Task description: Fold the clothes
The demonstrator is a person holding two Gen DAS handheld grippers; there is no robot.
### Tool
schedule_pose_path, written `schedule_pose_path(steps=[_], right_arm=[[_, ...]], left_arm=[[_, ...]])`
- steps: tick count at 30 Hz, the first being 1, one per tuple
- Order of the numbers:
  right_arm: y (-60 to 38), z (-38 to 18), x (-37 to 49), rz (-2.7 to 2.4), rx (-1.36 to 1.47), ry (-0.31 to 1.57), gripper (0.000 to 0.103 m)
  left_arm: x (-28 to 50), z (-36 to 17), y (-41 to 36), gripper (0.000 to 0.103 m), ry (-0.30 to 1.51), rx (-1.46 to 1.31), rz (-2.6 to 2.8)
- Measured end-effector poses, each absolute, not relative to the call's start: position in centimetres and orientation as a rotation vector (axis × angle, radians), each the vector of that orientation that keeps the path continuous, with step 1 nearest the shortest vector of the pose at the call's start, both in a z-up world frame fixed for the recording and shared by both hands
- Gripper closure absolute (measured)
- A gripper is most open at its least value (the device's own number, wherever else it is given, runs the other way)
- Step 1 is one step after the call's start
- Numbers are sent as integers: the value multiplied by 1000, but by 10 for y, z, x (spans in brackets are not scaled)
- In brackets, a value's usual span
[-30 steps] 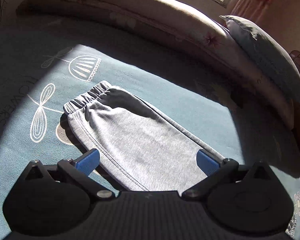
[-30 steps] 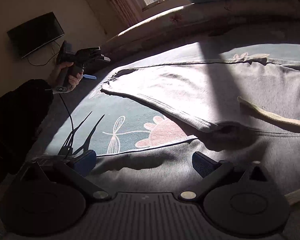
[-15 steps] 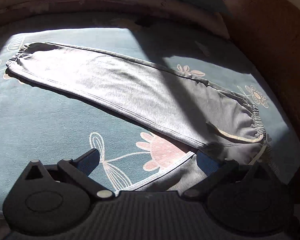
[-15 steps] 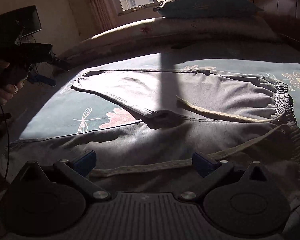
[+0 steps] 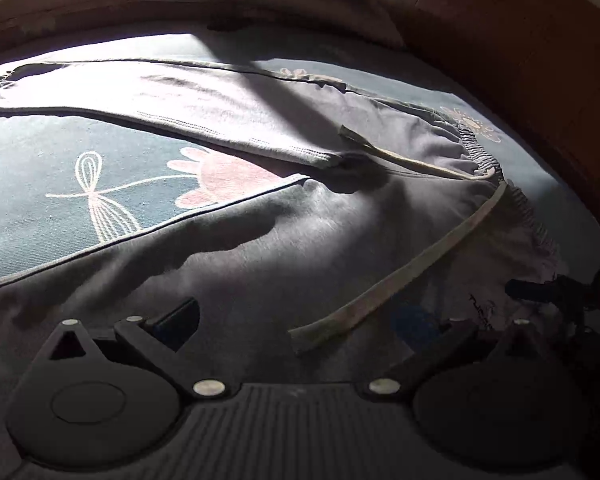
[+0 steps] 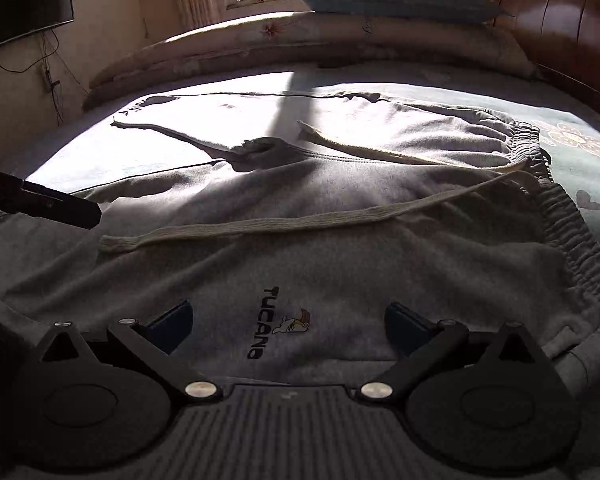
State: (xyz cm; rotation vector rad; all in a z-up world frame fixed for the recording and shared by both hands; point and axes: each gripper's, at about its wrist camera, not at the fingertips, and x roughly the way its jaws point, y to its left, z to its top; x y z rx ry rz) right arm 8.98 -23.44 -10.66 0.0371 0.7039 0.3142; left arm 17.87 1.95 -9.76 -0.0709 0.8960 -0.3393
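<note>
The grey sweatpants (image 6: 340,200) lie spread flat near the bed's front edge, so both wide-open, empty grippers (image 5: 296,320) (image 6: 288,320) should pinch the near leg's edge, not the loose drawstring (image 6: 260,224).

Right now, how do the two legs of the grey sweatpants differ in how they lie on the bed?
The far leg of the grey sweatpants lies flat in bright sunlight, running toward the window side; the near leg sits mostly in shadow, close under the right tongs.
The near leg shows a printed logo; none is visible on the far leg.
Both meet at the elastic waistband, and a cream drawstring crosses each.
</note>
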Motion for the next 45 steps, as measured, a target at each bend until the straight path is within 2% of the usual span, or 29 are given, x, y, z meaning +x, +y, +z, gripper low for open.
schedule_pose_path(steps=[3,10,16,20,24,31,36,45], right_arm=[[-238,-108,83,322,34,682,0],[-231,-115,70,317,-47,637,0],[-227,-117,69,297,-69,623,0],[-228,-118,70,295,-67,619,0],[-228,-119,69,296,-64,611,0],[-226,-121,69,283,-61,593,0],[-227,-121,68,284,-60,592,0],[-228,-102,72,227,-61,720,0]], left_arm=[[200,-106,41,1,921,-73,-215],[221,-96,87,1,925,-275,-98],[203,-96,60,1,936,-353,-300],[211,-108,50,1,935,-250,-205],[213,-102,59,1,946,-324,-168],[170,-88,13,1,950,-370,-398],[163,-99,-6,1,955,-367,-346],[154,-96,13,1,958,-341,-207]])
